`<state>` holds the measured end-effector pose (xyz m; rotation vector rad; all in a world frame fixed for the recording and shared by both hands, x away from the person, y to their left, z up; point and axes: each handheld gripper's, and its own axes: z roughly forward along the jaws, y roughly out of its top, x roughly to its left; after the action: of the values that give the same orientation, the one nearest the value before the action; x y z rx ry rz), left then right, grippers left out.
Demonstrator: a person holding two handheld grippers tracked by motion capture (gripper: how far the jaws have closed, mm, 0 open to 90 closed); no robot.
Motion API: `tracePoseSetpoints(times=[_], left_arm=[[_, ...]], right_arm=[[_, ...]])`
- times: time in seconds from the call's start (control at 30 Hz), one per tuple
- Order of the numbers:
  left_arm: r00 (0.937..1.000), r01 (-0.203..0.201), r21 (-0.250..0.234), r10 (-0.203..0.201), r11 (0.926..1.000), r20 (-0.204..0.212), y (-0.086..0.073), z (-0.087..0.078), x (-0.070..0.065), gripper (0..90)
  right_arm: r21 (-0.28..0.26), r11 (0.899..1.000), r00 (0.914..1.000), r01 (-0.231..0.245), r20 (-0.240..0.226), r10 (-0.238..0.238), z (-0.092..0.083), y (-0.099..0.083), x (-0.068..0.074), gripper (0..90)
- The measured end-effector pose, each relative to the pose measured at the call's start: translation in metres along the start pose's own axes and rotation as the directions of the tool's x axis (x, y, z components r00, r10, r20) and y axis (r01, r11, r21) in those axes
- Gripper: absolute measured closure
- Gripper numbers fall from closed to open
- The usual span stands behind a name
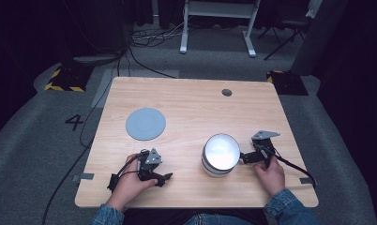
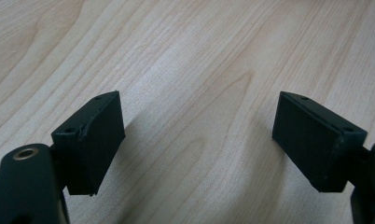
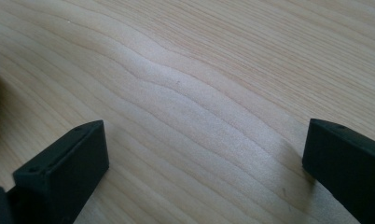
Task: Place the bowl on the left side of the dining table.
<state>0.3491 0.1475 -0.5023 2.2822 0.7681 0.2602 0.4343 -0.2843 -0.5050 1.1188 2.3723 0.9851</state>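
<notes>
1. Desk (image 1: 196,101) of pale wood carries a white round container (image 1: 221,154) and a flat grey round lid (image 1: 146,123).
2. Left hand-held gripper (image 1: 162,178) rests released on bare wood, the lid well ahead of it.
3. Right hand-held gripper (image 1: 247,158), also released, sits just beside the container, likely poised to steady it.

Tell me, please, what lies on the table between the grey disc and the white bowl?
Nothing: the high view shows bare wood between the grey disc and the white bowl.
</notes>
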Motion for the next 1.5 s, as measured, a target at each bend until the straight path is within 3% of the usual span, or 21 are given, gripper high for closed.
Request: tracePoseSetpoints(times=[0.1,0.13,0.37,0.4,0.47,0.77,0.83,0.93,1.13,1.23,1.5], left_arm=[[1.0,0.004,0.001,-0.004,1.0,-0.003,0.0,0.0,0.0,16.9],[0.9979,0.063,-0.018,-0.063,0.9978,0.015,0.001,0.0,0.002,16.4],[0.9975,0.071,0.014,-0.071,0.9974,0.006,0.005,-0.002,0.002,22.1],[0.9979,0.063,0.011,-0.063,0.9979,-0.015,0.008,-0.005,0.003,22.6],[0.997,0.077,0.015,-0.077,0.9969,-0.005,0.011,-0.008,0.003,22.9],[0.9974,0.071,-0.054,-0.071,0.996,0.013,0.028,-0.027,0.002,23.4],[0.9978,0.064,-0.104,-0.062,0.9925,0.025,0.035,-0.036,0.0,23.6],[0.9985,0.055,-0.13,-0.054,0.9899,0.011,0.041,-0.043,-0.002,23.8],[0.9973,0.039,-0.135,-0.047,0.99,-0.056,0.052,-0.05,-0.003,23.8],[0.9977,0.032,-0.165,-0.042,0.9858,-0.053,0.058,-0.053,-0.002,23.9],[0.9984,-0.005,-0.18,-0.005,0.9837,-0.057,0.074,-0.066,-0.002,23.7]], right_arm=[[0.0,1.0,1.0,0.0,0.0,0.0,0.0,0.0,0.0,0.5],[0.0,1.0,1.0,0.001,0.0,-0.001,0.0,0.0,0.0,0.5],[0.0,1.0,1.0,0.0,0.0,0.0,0.0,0.0,0.0,0.5],[0.0,1.0,1.0,0.0,0.0,0.0,0.0,0.0,0.0,0.5],[0.0,1.0,1.0,0.0,0.0,0.0,0.0,0.0,0.0,0.5],[0.0,1.0,0.9999,0.01,-0.004,-0.01,0.0,-0.001,-0.001,0.5],[-0.001,1.0,0.9999,0.01,-0.004,-0.01,0.0,-0.001,-0.001,0.5],[0.0,1.0,0.9999,0.01,-0.004,-0.01,0.0,-0.001,-0.001,0.5],[0.0,1.0,0.9999,0.01,-0.002,-0.01,0.0,-0.001,-0.001,0.5],[0.001,1.0,1.0,0.009,-0.002,-0.009,0.0,-0.001,0.0,0.5],[-0.001,1.0,1.0,0.005,0.005,-0.005,0.0,-0.001,0.0,0.5]])
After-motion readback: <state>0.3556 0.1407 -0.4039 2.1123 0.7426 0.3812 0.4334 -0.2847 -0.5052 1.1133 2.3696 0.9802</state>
